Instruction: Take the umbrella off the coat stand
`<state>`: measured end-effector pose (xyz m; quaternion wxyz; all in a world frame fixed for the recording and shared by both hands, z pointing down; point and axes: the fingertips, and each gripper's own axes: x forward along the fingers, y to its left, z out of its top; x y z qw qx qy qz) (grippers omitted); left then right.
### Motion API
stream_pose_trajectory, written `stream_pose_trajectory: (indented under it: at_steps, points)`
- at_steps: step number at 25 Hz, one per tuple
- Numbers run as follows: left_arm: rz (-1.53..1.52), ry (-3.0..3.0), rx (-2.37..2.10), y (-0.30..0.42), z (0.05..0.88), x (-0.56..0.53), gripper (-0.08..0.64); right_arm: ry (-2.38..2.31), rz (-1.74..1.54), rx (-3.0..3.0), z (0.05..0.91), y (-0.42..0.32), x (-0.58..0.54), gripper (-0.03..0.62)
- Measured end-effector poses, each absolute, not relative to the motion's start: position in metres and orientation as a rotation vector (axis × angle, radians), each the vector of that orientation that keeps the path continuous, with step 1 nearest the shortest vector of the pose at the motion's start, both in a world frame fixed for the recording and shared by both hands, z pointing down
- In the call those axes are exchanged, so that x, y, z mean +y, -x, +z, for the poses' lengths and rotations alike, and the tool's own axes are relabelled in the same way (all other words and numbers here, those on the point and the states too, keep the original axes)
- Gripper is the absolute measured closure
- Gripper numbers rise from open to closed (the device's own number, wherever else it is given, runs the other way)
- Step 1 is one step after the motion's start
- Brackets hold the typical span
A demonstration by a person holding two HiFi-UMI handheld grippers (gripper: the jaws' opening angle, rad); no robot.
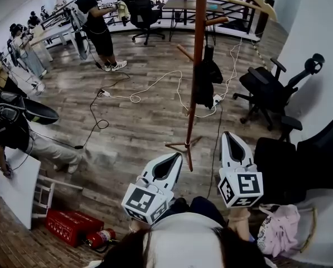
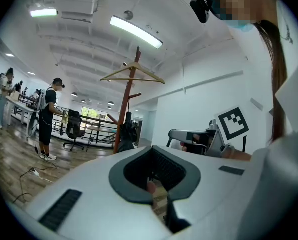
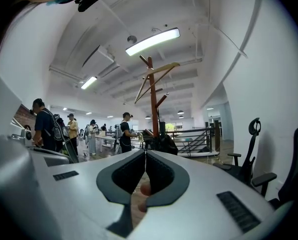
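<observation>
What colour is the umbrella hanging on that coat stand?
The umbrella is black, clearest in the head view.

I see the coat stand (image 1: 198,66) upright on the wood floor (image 1: 144,110); it is a slim reddish-brown pole with short pegs angled upward and thin feet splayed at its base. The umbrella (image 1: 207,81) is black and folded shut; it hangs straight down just beside the pole, on its right in the head view, fabric loosely bunched, lower end well clear of the floor.

Office chairs (image 1: 264,91), floor cables (image 1: 155,84), extinguisher (image 1: 101,238)
</observation>
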<state>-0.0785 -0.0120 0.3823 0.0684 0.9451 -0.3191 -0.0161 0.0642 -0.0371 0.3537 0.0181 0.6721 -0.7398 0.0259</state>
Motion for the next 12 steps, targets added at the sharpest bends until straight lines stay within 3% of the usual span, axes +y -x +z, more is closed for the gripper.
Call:
stream_pose_trajectory:
  at_steps: [12]
  points:
    - [-0.051, -2.837, -0.985, 0.081, 0.381, -0.024, 0.551, -2.053, 0.082, -2.329, 0.355, -0.059, -0.057, 0.554]
